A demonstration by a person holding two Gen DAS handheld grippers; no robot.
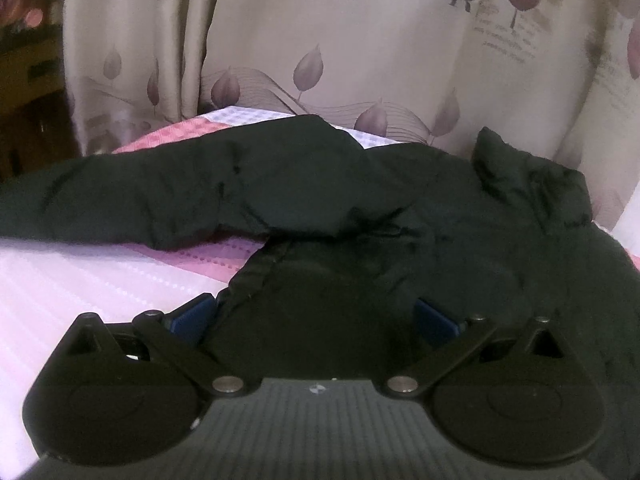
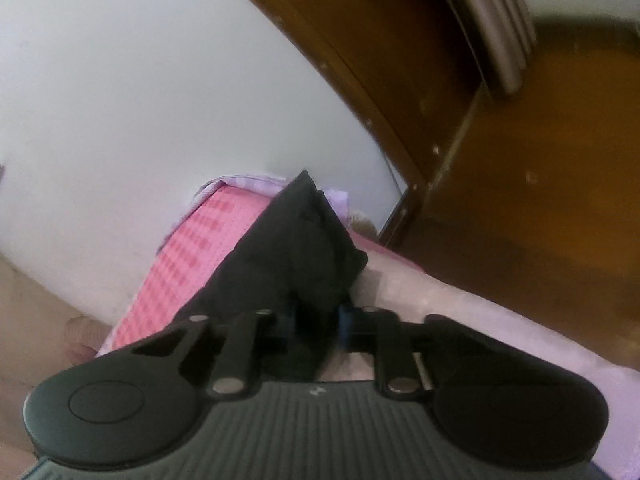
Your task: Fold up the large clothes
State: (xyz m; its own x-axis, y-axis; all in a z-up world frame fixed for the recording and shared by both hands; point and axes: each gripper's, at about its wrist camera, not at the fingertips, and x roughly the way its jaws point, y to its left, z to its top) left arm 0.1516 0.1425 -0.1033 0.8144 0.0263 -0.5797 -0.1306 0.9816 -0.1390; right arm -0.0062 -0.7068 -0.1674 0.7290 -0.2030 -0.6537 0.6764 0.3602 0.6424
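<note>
A black padded jacket (image 1: 320,184) lies spread across a pink and white checked bed cover (image 1: 80,272), one sleeve reaching to the left. My left gripper (image 1: 314,316) sits low over the near hem. Its blue pads (image 1: 192,316) stand wide apart with the black cloth lying between them, so it is open. In the right wrist view another end of the jacket (image 2: 296,248) rises in a dark fold over the pink cover (image 2: 200,248). The right gripper (image 2: 320,318) has its blue pads drawn close together and is shut on that cloth.
A beige curtain with a leaf print (image 1: 360,40) hangs right behind the bed. Dark furniture (image 1: 28,80) stands at the far left. The right wrist view has a white wall (image 2: 140,80) and brown wooden furniture (image 2: 520,160) beyond the bed's corner.
</note>
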